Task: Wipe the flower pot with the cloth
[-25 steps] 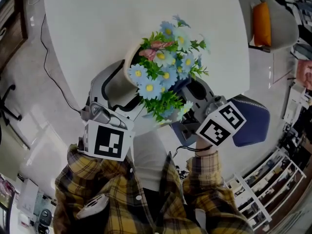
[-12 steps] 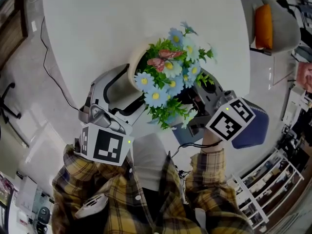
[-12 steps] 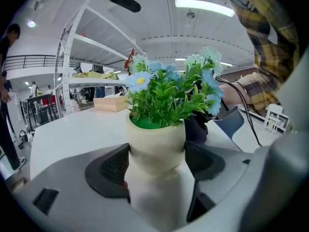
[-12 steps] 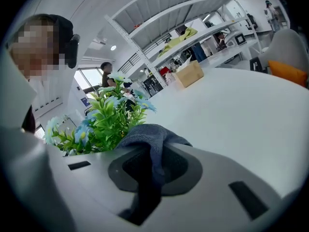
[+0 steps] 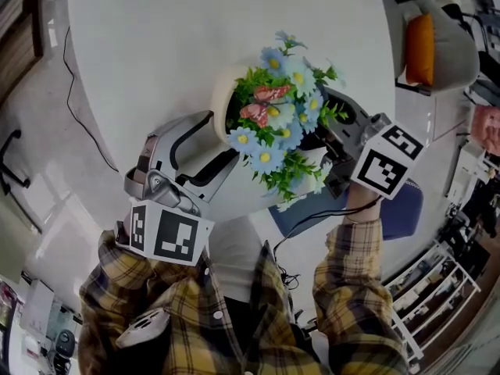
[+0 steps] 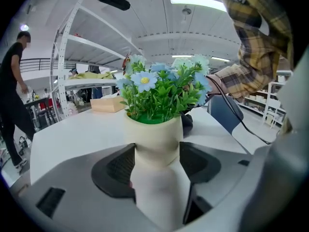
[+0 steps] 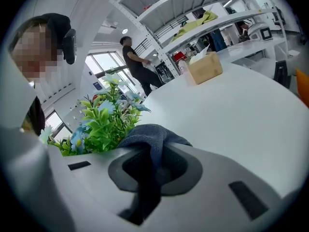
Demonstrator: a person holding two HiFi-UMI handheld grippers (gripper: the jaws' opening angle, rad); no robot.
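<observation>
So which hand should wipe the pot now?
Right gripper: its jaws pinch the cloth beside the flowers; the left gripper has just been closing its jaws on the flower pot, steadying it.

Head camera looked steeply down from above near edge of table (image 5: 195, 37). Left gripper camera sat low, near left, very close to flower pot (image 6: 154, 134). Right gripper camera looked from right, close. All shared flowers (image 5: 281, 119), table.
</observation>
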